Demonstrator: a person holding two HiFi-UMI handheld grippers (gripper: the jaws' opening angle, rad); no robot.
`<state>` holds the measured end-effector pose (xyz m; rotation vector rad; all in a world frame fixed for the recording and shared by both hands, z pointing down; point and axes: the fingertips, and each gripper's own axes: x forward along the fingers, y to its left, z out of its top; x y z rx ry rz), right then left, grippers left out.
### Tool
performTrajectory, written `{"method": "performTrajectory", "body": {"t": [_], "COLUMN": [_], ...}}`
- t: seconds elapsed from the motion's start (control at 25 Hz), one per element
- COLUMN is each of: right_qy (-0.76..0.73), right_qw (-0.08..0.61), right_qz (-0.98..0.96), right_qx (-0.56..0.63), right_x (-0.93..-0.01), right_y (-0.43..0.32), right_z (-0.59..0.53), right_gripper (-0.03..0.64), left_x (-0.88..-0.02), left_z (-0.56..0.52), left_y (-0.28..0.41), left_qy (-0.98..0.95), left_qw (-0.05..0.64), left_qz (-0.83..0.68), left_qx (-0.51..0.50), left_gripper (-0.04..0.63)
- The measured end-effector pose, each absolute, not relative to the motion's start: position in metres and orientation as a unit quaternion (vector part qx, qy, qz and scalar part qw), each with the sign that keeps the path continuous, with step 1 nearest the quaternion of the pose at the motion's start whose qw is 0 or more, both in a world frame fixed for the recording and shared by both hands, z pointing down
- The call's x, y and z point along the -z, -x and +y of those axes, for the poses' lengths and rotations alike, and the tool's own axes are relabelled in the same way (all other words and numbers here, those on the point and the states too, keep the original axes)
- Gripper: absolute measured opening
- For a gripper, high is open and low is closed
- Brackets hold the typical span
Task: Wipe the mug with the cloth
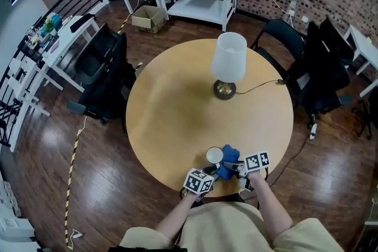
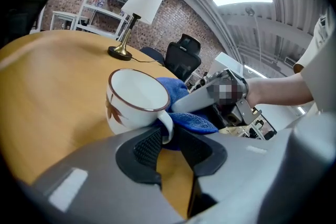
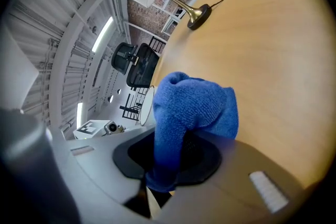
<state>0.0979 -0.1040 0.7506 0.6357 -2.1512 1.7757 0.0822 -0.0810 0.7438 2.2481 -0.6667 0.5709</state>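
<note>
No text, label, brand or number is legible anywhere.

Head view looks steeply down; both close gripper views share the lamp.

The mug and blue cloth touch near the table edge.

1. Beige top with short, loose sleeves; forearms bare.
2. Left gripper: smooth grey shell, black ribbed pads in rounded black surrounds, pale rectangular label on the left jaw.
3. Right gripper: same grey shell, black pads, pale label at right.
4. White marker cube with black squares at near left; matching cube at right.
</note>
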Motion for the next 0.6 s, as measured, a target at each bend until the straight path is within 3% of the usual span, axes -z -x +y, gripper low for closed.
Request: {"method": "performTrajectory", "body": {"t": [0.08, 0.2, 0.4, 0.6], "right_qy": [-0.224, -0.239, -0.267, -0.278], "right_qw": [0.136, 0.127, 0.137, 0.221], "right_qz": [-0.751, -0.757, -0.788, -0.839], "right_qx": [-0.606, -0.594, -0.538, -0.412], "right_x": [-0.749, -0.746, -0.729, -0.716], "right_y": [-0.103, -0.112, -0.115, -0.114], "right_z": [-0.103, -0.099, -0.093, -0.077], "right_gripper": [0.077, 0.078, 0.080, 0.084], "left_x": [-0.747, -0.739, -0.714, -0.705], "left_z": [-0.075, -0.069, -0.112, -0.161], "left_y": [-0.076, -0.059, -0.001, -0.008], "left_qy": [-0.866, -0.867, -0.842, -0.843], "left_qw": [0.356, 0.352, 0.364, 0.346], "left_qz": [-0.258, -0.270, -0.362, -0.351], "left_qx": [-0.238, -0.225, -0.168, -0.215], "left_gripper": [0.177, 0.244, 0.256, 0.276]}}
